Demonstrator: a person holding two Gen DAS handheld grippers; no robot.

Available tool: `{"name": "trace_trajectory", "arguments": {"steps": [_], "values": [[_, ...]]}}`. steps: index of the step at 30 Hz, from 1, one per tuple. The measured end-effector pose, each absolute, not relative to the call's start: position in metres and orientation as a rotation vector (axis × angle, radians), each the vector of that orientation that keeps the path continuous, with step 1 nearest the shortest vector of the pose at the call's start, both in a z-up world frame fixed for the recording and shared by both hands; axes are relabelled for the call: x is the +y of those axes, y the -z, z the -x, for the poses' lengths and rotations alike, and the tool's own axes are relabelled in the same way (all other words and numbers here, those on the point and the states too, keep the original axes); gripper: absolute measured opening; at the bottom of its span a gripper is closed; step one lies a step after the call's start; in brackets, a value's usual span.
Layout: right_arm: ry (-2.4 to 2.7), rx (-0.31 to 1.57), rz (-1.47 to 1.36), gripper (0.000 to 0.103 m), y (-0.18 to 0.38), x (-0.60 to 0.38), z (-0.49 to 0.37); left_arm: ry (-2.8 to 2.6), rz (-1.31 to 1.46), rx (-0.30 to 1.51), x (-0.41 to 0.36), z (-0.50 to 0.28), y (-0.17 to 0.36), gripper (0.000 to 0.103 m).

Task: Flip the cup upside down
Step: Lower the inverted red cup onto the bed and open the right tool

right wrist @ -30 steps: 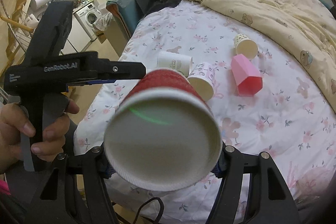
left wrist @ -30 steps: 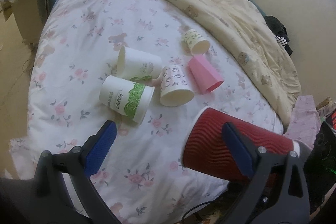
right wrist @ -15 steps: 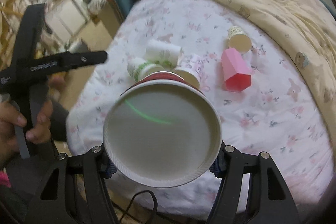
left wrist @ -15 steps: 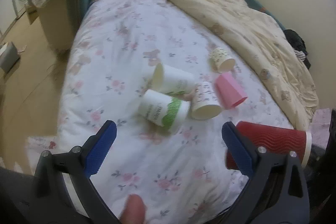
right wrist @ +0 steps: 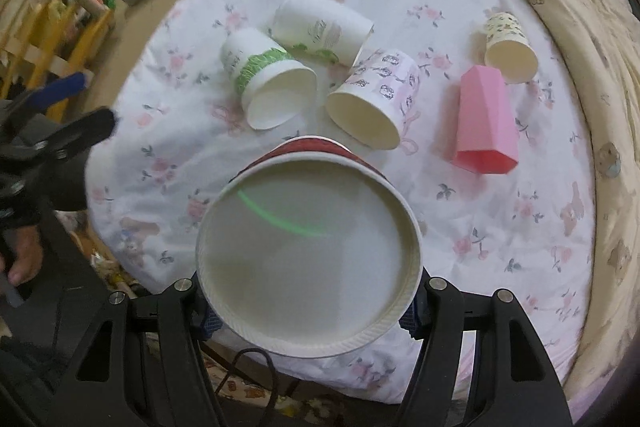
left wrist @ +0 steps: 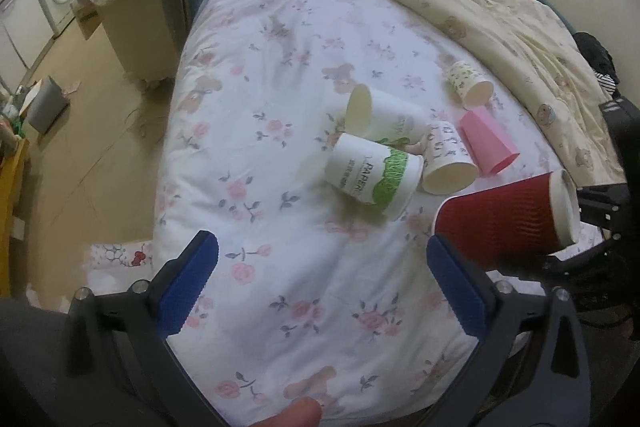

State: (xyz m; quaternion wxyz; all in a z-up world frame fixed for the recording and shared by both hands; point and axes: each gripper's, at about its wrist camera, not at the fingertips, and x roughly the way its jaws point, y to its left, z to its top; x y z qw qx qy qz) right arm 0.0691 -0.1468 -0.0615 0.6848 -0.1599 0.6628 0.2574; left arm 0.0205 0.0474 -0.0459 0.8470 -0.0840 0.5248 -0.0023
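The red cup [right wrist: 308, 255] has a ribbed, wavy sleeve, a white rolled rim and a pale inside. It lies on its side in the air over the near edge of the bed [left wrist: 288, 35], mouth toward the right wrist camera, clamped near its rim between the right tongs [right wrist: 310, 311]. The left tongs [left wrist: 320, 285] hang spread apart beside it, holding nothing. Farther up the floral sheet lie five tipped cups, among them a green-banded cup [left wrist: 372, 179] and a pink cup [left wrist: 486, 141].
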Motion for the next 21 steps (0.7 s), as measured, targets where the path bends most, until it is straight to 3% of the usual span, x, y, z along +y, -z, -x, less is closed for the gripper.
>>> {"name": "trace_trajectory", "arguments": {"steps": [9, 21], "values": [[-0.535, 1.560, 0.534, 0.069, 0.093, -0.118, -0.083, -0.043, 0.132, 1.126, 0.051, -0.022, 0.050, 0.103], [-0.537, 1.566, 0.541, 0.070, 0.109, -0.114, -0.089, -0.022, 0.121, 1.149, 0.044, -0.020, 0.052, 0.103]]}}
